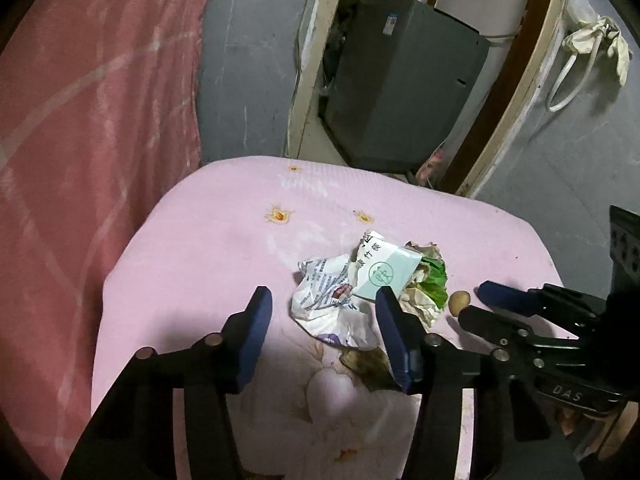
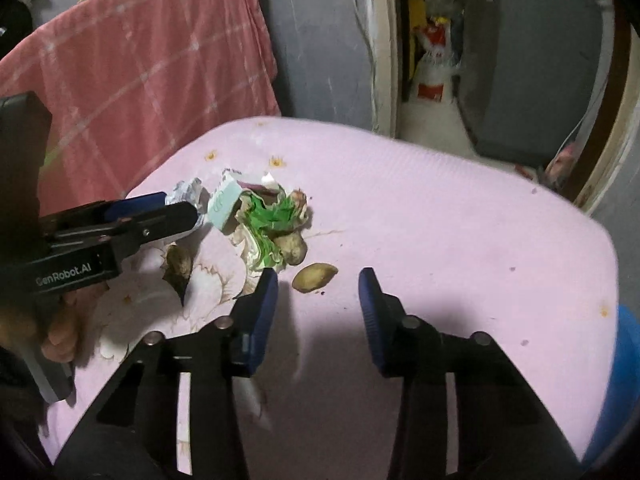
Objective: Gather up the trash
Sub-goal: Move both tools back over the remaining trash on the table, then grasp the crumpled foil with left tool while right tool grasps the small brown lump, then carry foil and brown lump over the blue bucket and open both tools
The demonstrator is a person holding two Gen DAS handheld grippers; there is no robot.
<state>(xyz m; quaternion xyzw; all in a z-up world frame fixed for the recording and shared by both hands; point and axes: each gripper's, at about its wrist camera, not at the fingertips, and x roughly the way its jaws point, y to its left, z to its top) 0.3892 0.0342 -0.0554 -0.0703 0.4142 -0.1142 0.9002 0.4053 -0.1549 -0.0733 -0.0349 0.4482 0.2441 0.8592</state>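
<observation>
A heap of trash lies on a pink cloth-covered table (image 1: 192,248): a crumpled white printed wrapper (image 1: 328,304), a pale green box (image 1: 386,274), a green-and-white wrapper (image 1: 434,276) and a small brown nutshell (image 1: 459,302). My left gripper (image 1: 324,312) is open just before the white wrapper. My right gripper (image 2: 318,284) is open; the brown nutshell (image 2: 314,277) lies between its fingertips on the cloth (image 2: 440,208). The green wrapper (image 2: 276,216), the box (image 2: 224,204) and another brown shell (image 2: 294,248) lie beyond. The left gripper (image 2: 176,208) shows at the left, over the white wrapper (image 2: 186,192).
A pink checked blanket (image 1: 80,120) hangs at the left behind the table. A grey cabinet (image 1: 404,80) stands in a doorway beyond the far edge. A dark shell piece (image 2: 178,266) lies on the cloth. A blue object (image 2: 628,360) sits at the right edge.
</observation>
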